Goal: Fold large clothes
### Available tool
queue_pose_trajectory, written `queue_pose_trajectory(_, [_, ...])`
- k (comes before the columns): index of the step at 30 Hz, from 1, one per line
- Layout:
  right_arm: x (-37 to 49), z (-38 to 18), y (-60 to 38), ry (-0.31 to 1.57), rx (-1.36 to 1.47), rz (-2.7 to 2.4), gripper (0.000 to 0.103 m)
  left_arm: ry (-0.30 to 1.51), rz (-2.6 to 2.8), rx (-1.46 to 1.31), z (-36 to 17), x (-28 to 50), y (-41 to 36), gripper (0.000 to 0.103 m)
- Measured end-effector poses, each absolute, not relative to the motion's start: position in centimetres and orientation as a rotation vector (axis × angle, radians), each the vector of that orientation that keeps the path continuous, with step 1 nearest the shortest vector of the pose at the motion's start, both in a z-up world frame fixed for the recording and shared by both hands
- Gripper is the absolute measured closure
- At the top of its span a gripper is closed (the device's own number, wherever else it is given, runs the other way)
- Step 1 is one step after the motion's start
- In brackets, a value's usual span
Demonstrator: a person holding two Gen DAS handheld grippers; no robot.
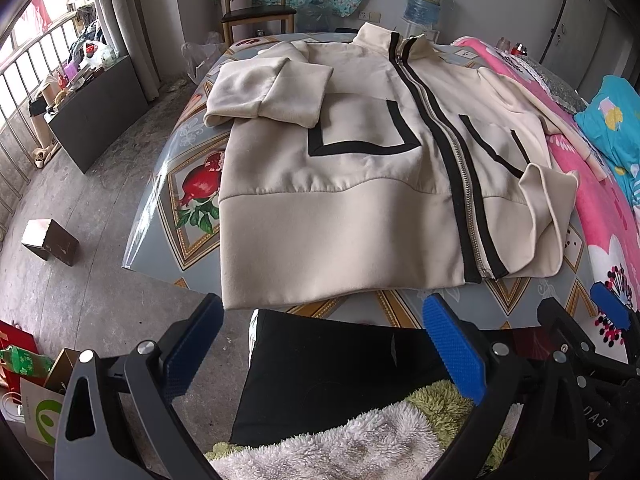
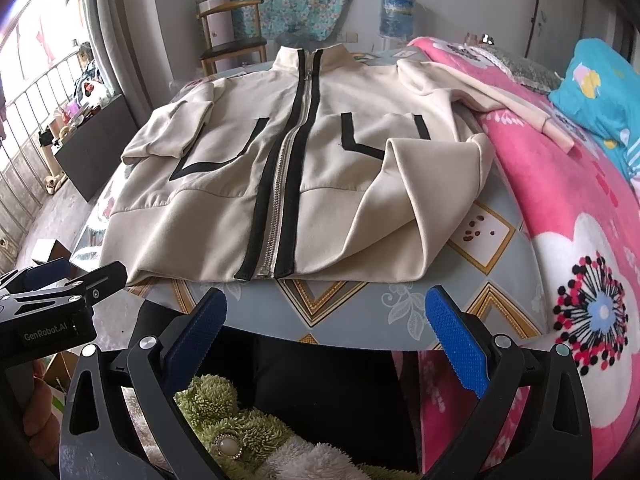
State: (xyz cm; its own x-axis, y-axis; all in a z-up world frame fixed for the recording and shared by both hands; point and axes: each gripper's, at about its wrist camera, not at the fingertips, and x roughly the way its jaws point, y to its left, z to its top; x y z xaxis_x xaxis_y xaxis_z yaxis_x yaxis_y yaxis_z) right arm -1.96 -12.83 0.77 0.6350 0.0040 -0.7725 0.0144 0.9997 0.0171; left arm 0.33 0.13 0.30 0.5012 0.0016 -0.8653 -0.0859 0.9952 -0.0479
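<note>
A cream zip-up jacket (image 1: 352,200) (image 2: 320,152) with black stripes lies front-up on the patterned table (image 1: 192,184) (image 2: 360,304), zipper closed. Its left sleeve (image 1: 264,92) (image 2: 172,132) is folded in over the chest. The right side panel (image 1: 548,216) (image 2: 424,192) is folded inward near the hem, and the right sleeve (image 2: 500,100) trails onto the pink blanket. My left gripper (image 1: 324,348) hovers open just in front of the hem, holding nothing. My right gripper (image 2: 326,332) is open too, short of the table's near edge; it also shows in the left wrist view (image 1: 580,320).
A pink flowered blanket (image 2: 580,260) and a blue cushion (image 2: 600,88) lie to the right. A wooden chair (image 1: 256,8) and a water jug (image 1: 424,0) stand behind the table. A small box (image 1: 50,242) sits on the concrete floor at left. The person's fluffy garment (image 2: 224,420) is below the grippers.
</note>
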Motion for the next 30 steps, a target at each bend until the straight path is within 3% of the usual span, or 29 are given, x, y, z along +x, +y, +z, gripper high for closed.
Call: queue_pose_trajectory(30, [-1.69,1.26,-12.37,0.878,0.019,-0.009,0.007,1.037,0.058,-0.086,0.6,-0.13,0.71,0.005])
